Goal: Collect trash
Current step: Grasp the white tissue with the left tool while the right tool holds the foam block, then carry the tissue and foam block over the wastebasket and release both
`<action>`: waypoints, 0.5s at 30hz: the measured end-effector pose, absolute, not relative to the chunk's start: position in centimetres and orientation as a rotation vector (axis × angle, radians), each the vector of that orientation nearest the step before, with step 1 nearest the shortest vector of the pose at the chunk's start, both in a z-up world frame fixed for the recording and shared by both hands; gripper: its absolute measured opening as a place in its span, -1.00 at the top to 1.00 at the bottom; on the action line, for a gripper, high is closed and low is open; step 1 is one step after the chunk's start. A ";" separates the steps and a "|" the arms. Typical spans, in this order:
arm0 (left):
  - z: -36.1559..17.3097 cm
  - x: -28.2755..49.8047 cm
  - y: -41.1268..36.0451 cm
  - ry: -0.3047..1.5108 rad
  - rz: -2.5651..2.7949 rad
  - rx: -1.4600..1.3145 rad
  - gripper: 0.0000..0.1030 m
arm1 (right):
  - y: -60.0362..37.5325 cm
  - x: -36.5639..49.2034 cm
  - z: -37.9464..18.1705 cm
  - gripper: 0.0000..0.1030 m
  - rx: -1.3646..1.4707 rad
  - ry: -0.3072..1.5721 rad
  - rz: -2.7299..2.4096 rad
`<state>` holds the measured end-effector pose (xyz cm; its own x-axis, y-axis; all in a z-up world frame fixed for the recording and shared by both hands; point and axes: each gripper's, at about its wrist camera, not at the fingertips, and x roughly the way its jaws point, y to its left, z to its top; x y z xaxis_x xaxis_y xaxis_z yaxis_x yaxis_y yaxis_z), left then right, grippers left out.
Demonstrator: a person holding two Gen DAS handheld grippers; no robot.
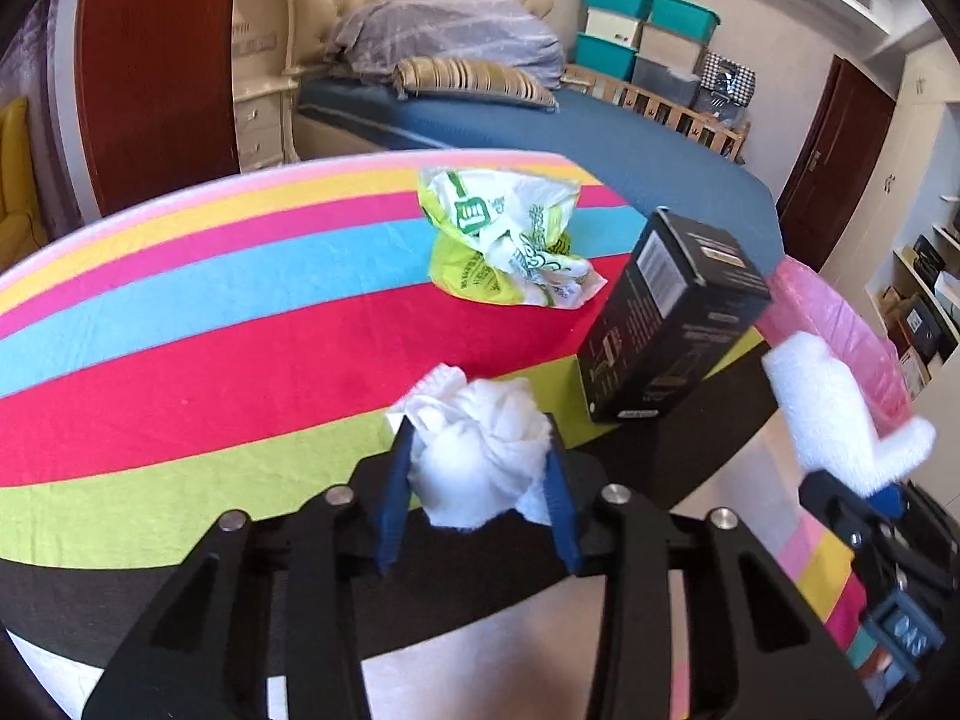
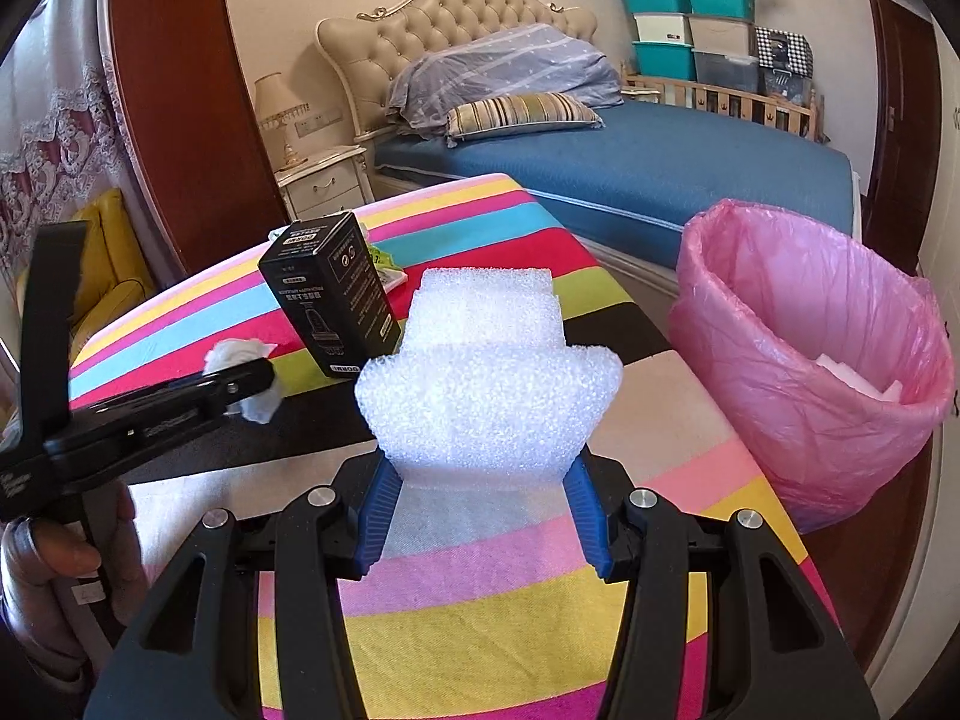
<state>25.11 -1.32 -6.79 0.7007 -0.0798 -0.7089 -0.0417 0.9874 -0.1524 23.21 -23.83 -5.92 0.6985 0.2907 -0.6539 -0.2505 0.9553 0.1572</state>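
Observation:
My left gripper (image 1: 480,427) is shut on a crumpled white tissue (image 1: 480,456) just above the striped tablecloth (image 1: 210,330). In the right wrist view the same gripper (image 2: 261,381) comes in from the left, with the tissue (image 2: 237,354) bulging out of it. My right gripper (image 2: 483,467) is shut on a white foam block (image 2: 489,384), which also shows in the left wrist view (image 1: 840,408). A black carton (image 1: 672,312) (image 2: 336,294) stands tilted on the table. Beyond it lies a crumpled green-and-white plastic bag (image 1: 510,240). A bin with a pink liner (image 2: 810,348) stands at the table's right.
White scraps lie inside the bin. A blue bed (image 2: 660,162) with pillows is behind the table, with a nightstand (image 2: 324,180) to its left. Stacked storage boxes (image 2: 690,30) stand at the back. A yellow chair (image 2: 108,276) is at the left, and a hand (image 2: 54,558) holds the left gripper.

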 end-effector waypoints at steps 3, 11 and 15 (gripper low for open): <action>-6.4 23.5 -1.0 0.749 -0.016 -0.152 0.30 | -23.8 23.2 -5.9 0.06 0.056 0.739 0.302; -4.8 19.2 -1.0 0.624 0.010 -0.113 0.30 | -23.8 23.4 -5.8 0.06 0.054 0.744 0.294; -4.1 17.8 -1.4 0.567 0.026 -0.082 0.30 | -23.3 22.9 -5.4 0.06 0.021 0.712 0.292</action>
